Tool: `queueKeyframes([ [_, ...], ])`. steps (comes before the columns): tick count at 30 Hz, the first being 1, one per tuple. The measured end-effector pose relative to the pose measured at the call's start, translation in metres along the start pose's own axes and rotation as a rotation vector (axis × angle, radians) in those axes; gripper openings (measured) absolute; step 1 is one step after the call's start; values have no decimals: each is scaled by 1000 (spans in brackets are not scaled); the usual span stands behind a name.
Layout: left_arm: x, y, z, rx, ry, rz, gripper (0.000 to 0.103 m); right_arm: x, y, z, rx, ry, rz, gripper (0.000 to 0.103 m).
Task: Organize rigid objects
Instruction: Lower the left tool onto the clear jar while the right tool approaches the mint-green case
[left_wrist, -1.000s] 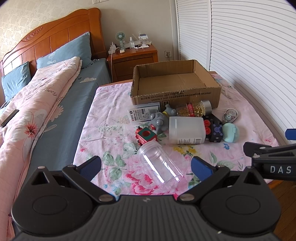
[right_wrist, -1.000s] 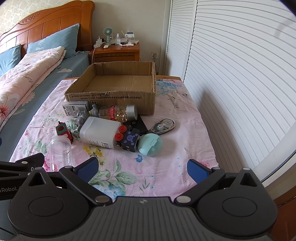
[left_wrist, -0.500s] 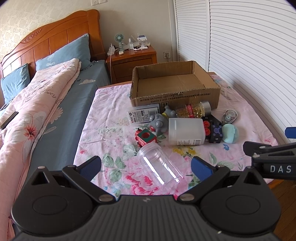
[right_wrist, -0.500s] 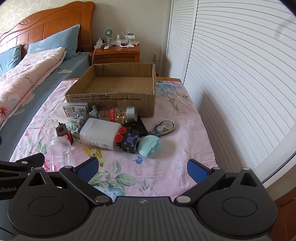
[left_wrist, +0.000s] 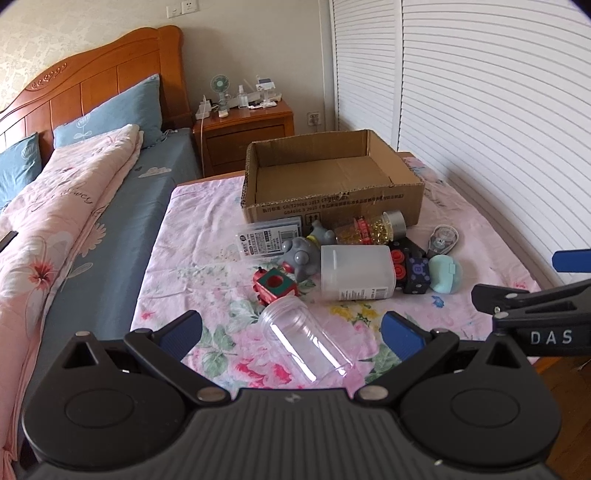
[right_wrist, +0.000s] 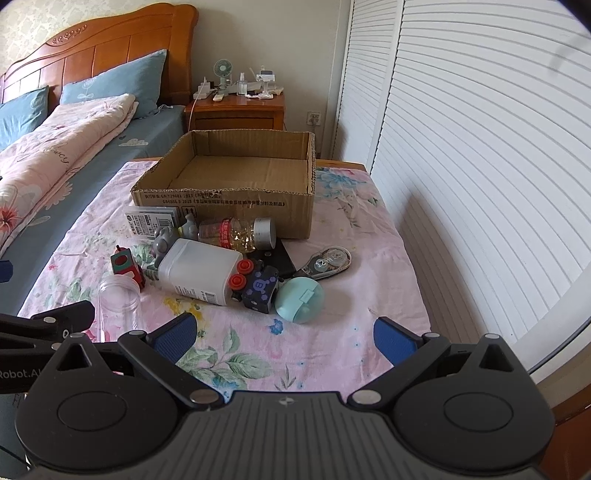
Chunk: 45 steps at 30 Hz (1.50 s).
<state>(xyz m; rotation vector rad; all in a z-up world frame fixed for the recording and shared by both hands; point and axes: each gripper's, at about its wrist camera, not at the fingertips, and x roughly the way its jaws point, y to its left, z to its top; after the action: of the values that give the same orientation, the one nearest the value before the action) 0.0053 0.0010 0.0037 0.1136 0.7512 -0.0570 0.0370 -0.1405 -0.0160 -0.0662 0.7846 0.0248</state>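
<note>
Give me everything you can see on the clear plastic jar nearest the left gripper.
The clear jar looks like thin transparent plastic, cylindrical, with a threaded neck and no lid. It seems empty. It lies on its side on the floral cloth, open mouth pointing toward the red and green toy block, which it sits very close to; contact is unclear. It lies ahead of the open left gripper, between the lines of its fingers, ungripped.
</note>
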Motion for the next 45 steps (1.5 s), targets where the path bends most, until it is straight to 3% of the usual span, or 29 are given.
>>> queueKeyframes([
  [9,9,10,-3,81,-46,-58,102,5,-5,5,-18,-82,83,103],
  [16,29,16,-24,152,-11,-176,102,21,-12,3,-33,-111,171,103],
  [27,74,25,-51,184,80,-211,102,66,-28,-28,-95,-15,171,103],
  [45,109,17,-43,399,54,-211,102,113,-35,-51,-152,108,153,103],
])
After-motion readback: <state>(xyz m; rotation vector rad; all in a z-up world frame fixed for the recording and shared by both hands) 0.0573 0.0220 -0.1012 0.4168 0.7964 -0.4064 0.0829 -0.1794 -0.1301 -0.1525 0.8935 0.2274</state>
